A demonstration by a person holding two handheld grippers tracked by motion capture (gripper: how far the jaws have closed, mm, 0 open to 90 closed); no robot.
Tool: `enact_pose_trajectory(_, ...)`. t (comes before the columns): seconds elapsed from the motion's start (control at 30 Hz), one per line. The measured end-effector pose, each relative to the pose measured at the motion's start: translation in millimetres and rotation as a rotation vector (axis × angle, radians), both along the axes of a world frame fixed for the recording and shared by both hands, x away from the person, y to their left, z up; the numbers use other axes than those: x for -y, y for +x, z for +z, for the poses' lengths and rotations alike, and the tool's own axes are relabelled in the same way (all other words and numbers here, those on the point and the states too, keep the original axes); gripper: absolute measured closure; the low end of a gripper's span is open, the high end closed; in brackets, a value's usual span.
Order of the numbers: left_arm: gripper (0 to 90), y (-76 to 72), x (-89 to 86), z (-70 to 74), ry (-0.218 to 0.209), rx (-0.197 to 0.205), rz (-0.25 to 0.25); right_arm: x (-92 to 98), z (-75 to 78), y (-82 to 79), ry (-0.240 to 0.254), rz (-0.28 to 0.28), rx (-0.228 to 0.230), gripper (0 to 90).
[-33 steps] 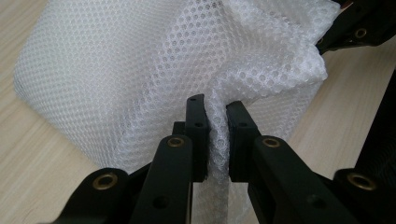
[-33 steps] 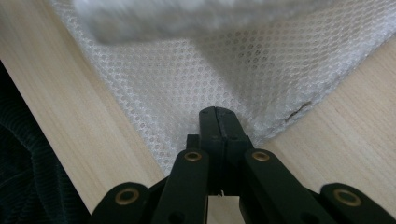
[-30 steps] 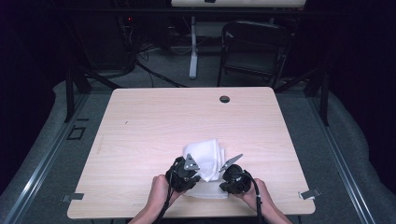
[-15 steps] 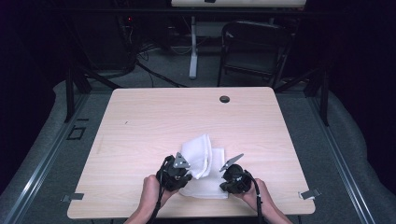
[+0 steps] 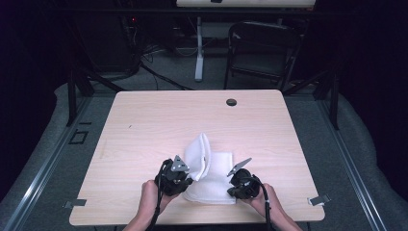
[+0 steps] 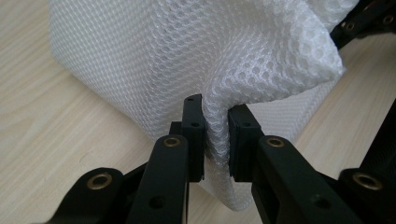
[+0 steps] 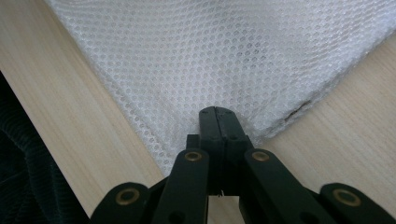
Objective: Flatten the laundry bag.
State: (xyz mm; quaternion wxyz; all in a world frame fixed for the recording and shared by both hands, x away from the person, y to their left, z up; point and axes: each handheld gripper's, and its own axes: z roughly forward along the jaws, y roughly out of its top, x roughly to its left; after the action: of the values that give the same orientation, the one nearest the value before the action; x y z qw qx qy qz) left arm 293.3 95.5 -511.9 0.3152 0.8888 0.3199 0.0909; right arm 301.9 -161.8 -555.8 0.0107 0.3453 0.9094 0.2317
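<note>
A white mesh cloth [image 5: 214,185] lies near the table's front edge, with one part raised in a standing fold [image 5: 201,153]. My left gripper [image 5: 191,174] is at the fold's near left end. In the left gripper view its pads [image 6: 194,135] pinch a bunched ridge of the mesh [image 6: 219,70]; the jaws have just been opening a little, with the cloth still between them. My right gripper [image 5: 234,179] sits at the cloth's near right side. Its jaws are together over the near corner of the flat mesh [image 7: 219,56], low on the table.
The wooden table [image 5: 154,125] has a dark round grommet [image 5: 231,102] near its far edge. A person's hands hold both grippers at the front edge. A folding chair [image 5: 260,48] and cables stand on the floor beyond the table.
My left gripper has moved to the left with the cloth in it, drawing the raised fold that way. The right gripper has stayed in place.
</note>
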Motion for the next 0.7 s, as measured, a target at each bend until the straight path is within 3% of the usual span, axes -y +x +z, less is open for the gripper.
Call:
enact_pose_trajectory(0.27, 79.1, 1.0, -6.8, -0.7, -0.005, -0.04, 0.008, 3.4, 0.3, 1.8, -0.008, -0.012, 0.001, 90.0)
enact_pose_trajectory(0.7, 73.0, 2.5, -19.1, -0.6, -0.003, -0.058, 0.054, 10.8, 0.9, 6.2, -0.016, -0.011, -0.009, 90.0)
